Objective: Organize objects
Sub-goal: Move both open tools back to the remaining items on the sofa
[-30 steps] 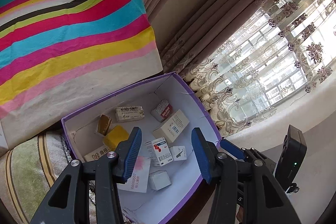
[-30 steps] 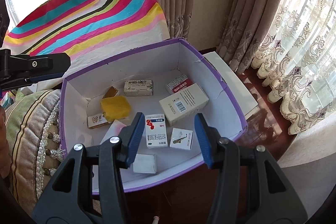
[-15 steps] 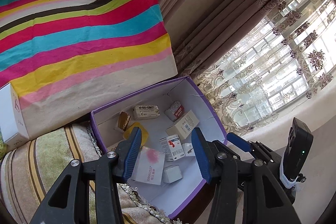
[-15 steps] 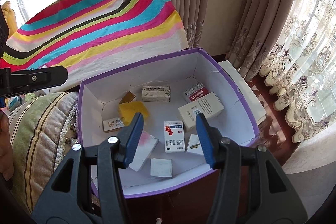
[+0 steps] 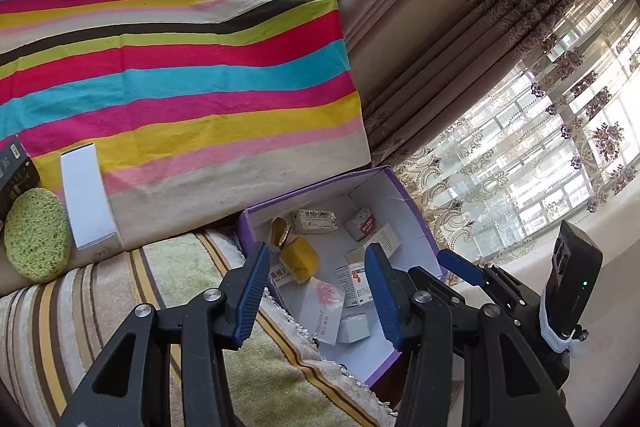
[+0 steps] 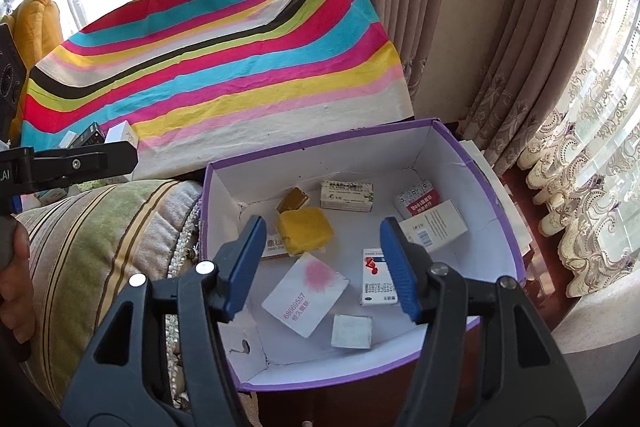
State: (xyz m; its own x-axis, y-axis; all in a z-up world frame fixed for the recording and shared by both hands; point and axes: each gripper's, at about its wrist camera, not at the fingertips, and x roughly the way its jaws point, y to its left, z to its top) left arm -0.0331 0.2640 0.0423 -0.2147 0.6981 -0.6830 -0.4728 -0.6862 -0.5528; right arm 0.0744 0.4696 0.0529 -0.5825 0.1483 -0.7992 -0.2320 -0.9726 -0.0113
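A purple box [image 6: 320,143] with white inner walls [image 5: 382,187] stands beside a striped cushion. It holds a yellow sponge [image 6: 306,229], a white card with a pink blotch [image 6: 306,293] and several small medicine cartons. My right gripper [image 6: 320,263] hovers above the box's near side. Its jaws are opening and nothing is between them. My left gripper [image 5: 316,291] hangs over the cushion edge at the box's left rim, open and empty. Further left, a white carton [image 5: 90,199], a round green sponge [image 5: 36,235] and a black box [image 5: 14,171] lean against the striped cloth.
The bright striped cloth [image 5: 180,67] covers a raised surface behind the box. A green-and-beige striped cushion [image 6: 100,235] lies left of the box. Heavy curtains [image 6: 520,27] and lace curtains hang on the right. A person's hand [image 6: 16,279] shows at the left edge.
Both grippers have drawn back and left from the box. In the left wrist view the white carton, green sponge and black box have come into sight. The right jaws have spread wider.
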